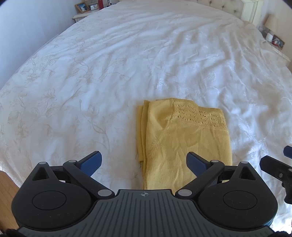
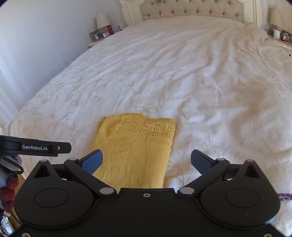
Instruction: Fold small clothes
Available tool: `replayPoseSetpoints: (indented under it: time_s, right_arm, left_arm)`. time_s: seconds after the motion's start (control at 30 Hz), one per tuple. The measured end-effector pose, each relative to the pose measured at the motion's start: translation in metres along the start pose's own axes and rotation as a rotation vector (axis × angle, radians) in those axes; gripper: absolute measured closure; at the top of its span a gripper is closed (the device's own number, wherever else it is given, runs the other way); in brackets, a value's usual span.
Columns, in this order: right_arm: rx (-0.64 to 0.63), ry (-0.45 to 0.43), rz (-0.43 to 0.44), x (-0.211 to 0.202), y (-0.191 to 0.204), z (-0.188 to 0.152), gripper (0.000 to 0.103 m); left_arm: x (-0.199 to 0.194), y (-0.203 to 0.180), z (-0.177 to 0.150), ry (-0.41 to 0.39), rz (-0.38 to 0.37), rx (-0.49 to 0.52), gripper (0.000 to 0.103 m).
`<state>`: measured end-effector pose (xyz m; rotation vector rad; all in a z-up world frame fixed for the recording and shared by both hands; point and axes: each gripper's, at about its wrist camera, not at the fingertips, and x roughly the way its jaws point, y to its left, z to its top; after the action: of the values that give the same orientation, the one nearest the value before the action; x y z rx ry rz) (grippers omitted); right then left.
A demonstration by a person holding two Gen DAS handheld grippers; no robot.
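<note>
Yellow garment (image 1: 184,144): knitted, folded into a narrow rectangle, flat on the bed near its foot edge; a band of openwork stitches runs across its far end.
Garment's left edge: several stacked layers show as parallel folds.
Left tongs (image 1: 144,162): spread wide, holding nothing; the left blue finger (image 1: 92,162) is over bare cover left of the garment, the right one over the garment's near part. Whether they touch the cloth cannot be told.
Right tongs (image 2: 147,161): spread wide, holding nothing; the left blue finger (image 2: 93,161) is over the garment's near left part, the right one over the cover to the garment's right.
Bed cover (image 2: 182,73): white with a pale floral pattern, wrinkled, lying all around the garment.
Headboard (image 2: 191,9): tufted, cream, well beyond the garment at the far end.
Nightstand (image 2: 94,42): far left of the garment, bearing a lamp (image 2: 102,21), a framed photo (image 2: 95,35) and a red bottle (image 2: 110,30).
</note>
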<state>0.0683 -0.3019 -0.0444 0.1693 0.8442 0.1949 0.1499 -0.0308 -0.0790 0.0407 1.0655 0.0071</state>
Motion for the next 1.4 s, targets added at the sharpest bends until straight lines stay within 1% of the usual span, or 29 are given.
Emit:
replayPoseSetpoints:
  time_s: [0.13, 0.2, 0.3, 0.53, 0.77, 1.4]
  right_arm:
    - [0.022, 0.035, -0.074, 0.001, 0.001, 0.001, 0.001]
    - [0.046, 0.056, -0.094, 0.003, 0.000, 0.003, 0.001]
    - [0.071, 0.097, -0.073, 0.007, -0.003, 0.003, 0.001]
    - [0.091, 0.145, -0.031, 0.014, -0.002, -0.002, 0.001]
    - [0.102, 0.184, -0.049, 0.019, -0.003, -0.004, 0.001]
    - [0.119, 0.215, -0.052, 0.021, -0.006, -0.007, 0.001]
  left_arm:
    - [-0.003, -0.002, -0.002, 0.018, 0.009, 0.014, 0.003]
    - [-0.005, -0.004, -0.004, 0.019, 0.023, 0.026, 0.003]
    - [-0.007, -0.007, -0.005, 0.025, 0.030, 0.036, 0.003]
    - [-0.008, -0.007, -0.007, 0.038, 0.001, 0.025, 0.003]
    - [-0.003, -0.008, -0.008, 0.076, -0.007, 0.016, 0.003]
    - [0.010, -0.015, -0.017, 0.162, -0.041, 0.035, 0.004]
